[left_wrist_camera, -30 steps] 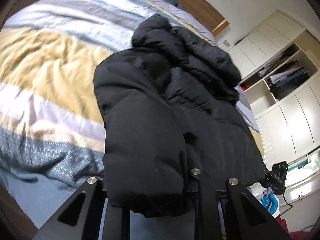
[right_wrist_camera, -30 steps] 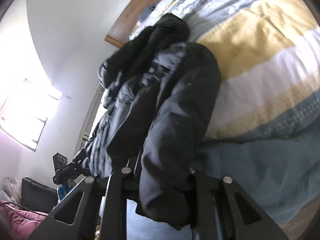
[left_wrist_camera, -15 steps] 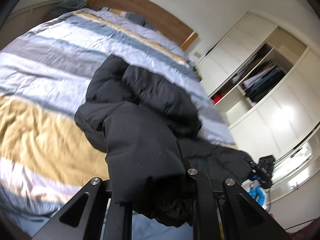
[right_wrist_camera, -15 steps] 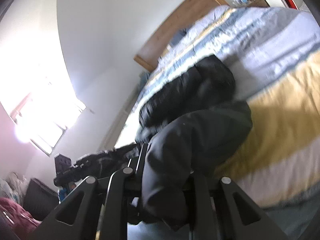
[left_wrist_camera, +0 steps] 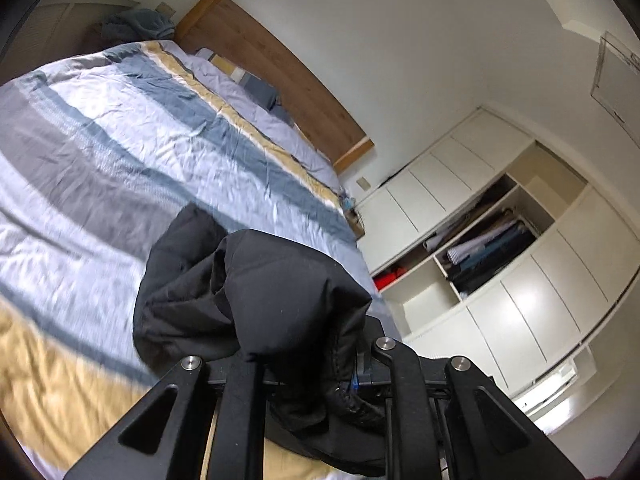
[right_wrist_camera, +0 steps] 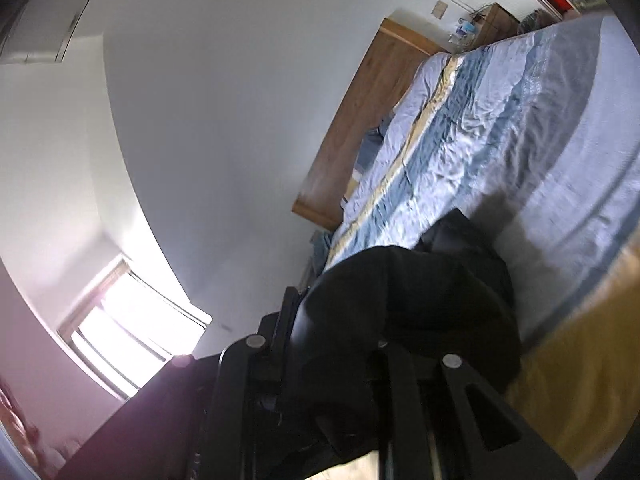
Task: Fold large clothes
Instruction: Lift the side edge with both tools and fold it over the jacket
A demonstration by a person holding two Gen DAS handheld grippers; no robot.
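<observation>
Since a second ago both grippers have lifted one black padded fabric jacket (left_wrist_camera: 256,296) off the striped bed cover (left_wrist_camera: 120,152). One left hand-held gripper (left_wrist_camera: 320,380) is clamped on its fabric, which bunches just ahead of it; one right hand-held gripper (right_wrist_camera: 348,364) pinches another part of it. Only the left view shows the white wardrobe (left_wrist_camera: 500,280); only the right shows the bright window (right_wrist_camera: 132,324).
</observation>
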